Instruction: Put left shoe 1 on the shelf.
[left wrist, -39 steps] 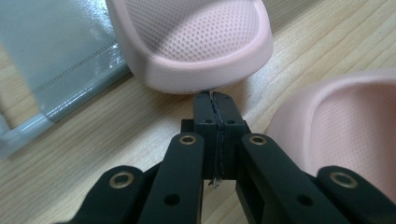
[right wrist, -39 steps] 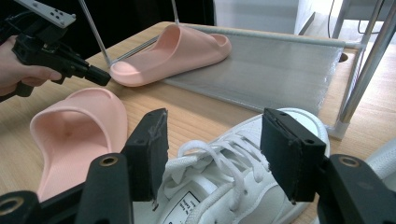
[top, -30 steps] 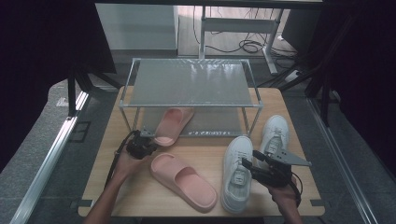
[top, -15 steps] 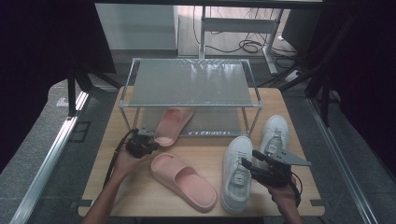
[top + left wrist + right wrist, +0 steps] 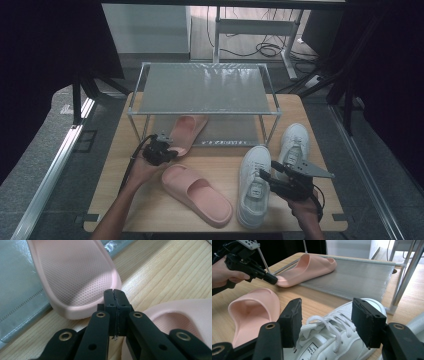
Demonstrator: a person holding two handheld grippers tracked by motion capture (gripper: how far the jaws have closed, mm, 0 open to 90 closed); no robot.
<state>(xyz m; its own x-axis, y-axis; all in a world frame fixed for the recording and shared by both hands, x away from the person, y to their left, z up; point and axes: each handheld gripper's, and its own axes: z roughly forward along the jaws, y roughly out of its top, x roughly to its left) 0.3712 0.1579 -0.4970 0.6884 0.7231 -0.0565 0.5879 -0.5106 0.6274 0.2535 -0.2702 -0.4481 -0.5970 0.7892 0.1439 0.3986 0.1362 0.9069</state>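
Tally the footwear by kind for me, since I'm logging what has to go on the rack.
Pink slides: 2
White sneakers: 2
Total: 4

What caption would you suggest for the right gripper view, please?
Open right gripper poised over a white sneaker; shut left gripper meets a pink slide's heel.

White shoe (image 5: 329, 340) tongue label: a small tag with dark print, too small to read.
Shelf mat (image 5: 227, 143) near edge: a row of tiny marks, too blurry to read.
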